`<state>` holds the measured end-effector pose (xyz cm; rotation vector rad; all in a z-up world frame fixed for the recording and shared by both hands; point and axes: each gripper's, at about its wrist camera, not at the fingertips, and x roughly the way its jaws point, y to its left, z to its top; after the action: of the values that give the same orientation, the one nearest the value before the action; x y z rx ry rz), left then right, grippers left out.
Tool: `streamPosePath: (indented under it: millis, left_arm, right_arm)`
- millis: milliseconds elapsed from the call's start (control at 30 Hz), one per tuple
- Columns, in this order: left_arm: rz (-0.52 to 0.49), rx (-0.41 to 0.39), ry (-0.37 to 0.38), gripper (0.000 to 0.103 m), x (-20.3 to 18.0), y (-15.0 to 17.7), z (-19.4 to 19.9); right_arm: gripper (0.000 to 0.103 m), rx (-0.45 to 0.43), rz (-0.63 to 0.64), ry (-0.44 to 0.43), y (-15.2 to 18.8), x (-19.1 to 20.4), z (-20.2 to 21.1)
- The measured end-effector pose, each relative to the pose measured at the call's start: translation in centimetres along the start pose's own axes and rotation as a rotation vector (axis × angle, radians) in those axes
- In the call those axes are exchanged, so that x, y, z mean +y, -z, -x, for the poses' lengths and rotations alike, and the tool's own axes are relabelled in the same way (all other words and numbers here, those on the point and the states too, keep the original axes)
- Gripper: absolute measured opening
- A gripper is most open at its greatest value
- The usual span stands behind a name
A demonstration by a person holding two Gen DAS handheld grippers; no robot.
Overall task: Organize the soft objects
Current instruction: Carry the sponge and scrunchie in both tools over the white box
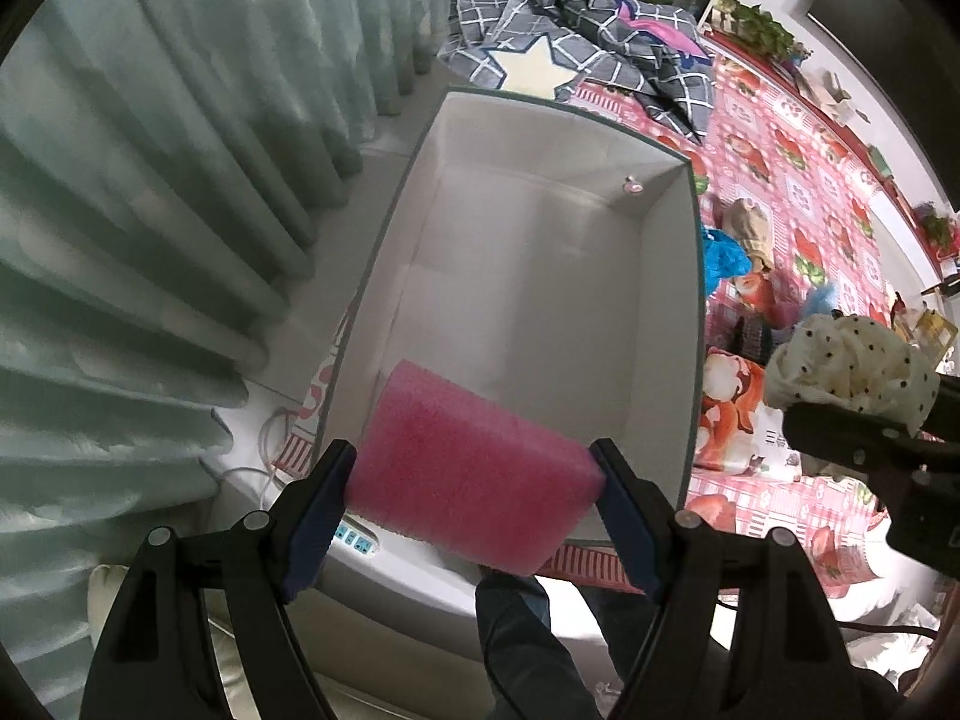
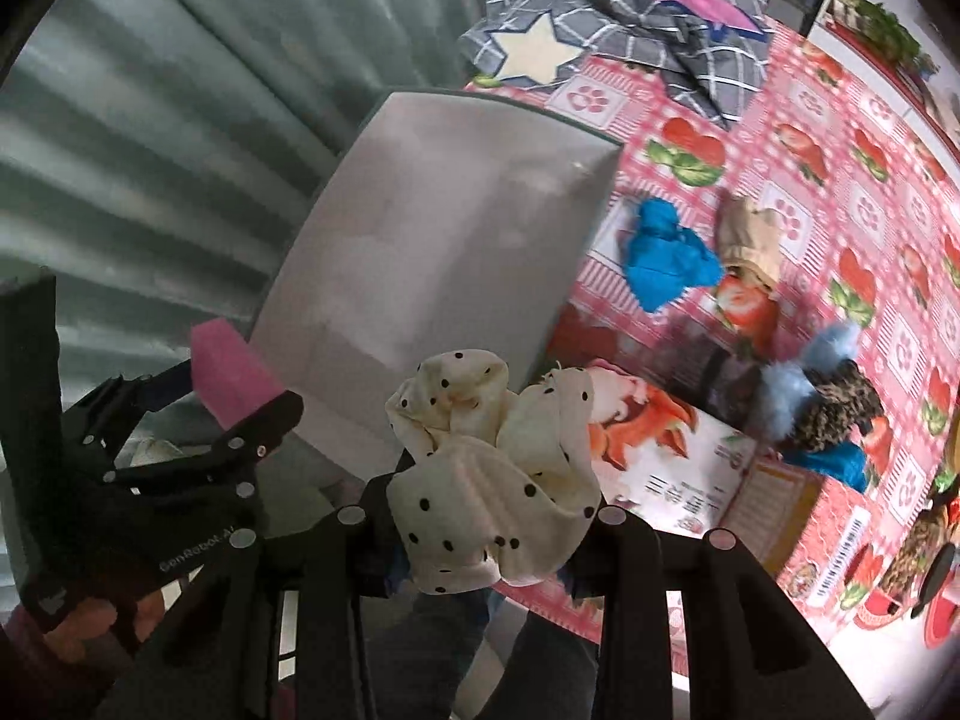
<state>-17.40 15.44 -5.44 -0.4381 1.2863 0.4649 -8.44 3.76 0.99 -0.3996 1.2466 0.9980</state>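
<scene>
On the bed, the pink patterned sheet (image 1: 798, 138) runs right of the box (image 1: 666, 312), curtain (image 1: 150, 180) to the box's left. Box is white inside with a grey-green rim, sitting at the bed's edge.

Beyond the box's far wall: grey checked quilt (image 1: 612, 36) with a white star patch.

Right of the box, on the sheet:
- printed card (image 2: 678, 456) with an orange picture, just beside the box's near right corner
- blue cloth (image 2: 666, 258), close to the box wall
- beige item (image 2: 750, 234) touching the blue cloth's far side
- fuzzy blue-and-leopard bundle (image 2: 822, 396), further right, apart from the box

Left gripper (image 1: 477, 477) sits over the box's near rim, pointing steeply down. Fingers clamp a pink sponge (image 1: 474, 468) by its two ends; pads press both sides. Sponge's far edge overhangs the box interior, near edge sticks out past the rim.

Right gripper (image 2: 492, 534) is at the box's near right corner, above the card. Fingers nearly together, pinching a cream dotted cloth (image 2: 480, 480), which bunches up above the fingertips. Cloth is not in the box.

Below the near rim: white power strip (image 1: 360, 537) on the floor side, partly hidden by the left finger.
</scene>
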Motion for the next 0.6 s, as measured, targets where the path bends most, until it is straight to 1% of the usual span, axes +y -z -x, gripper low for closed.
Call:
streamPosePath:
  millis: [233, 600]
  left_arm:
    - [0.017, 0.020, -0.009, 0.081, 0.6, -0.1, -0.8]
    - [0.006, 0.049, -0.028, 0.081, 0.5, -0.4, -2.2]
  right_arm:
    - [0.037, 0.014, 0.025, -0.004, -1.4, 1.3, -1.1]
    - [0.037, 0.051, 0.036, -0.022, -2.9, 2.2, -3.0]
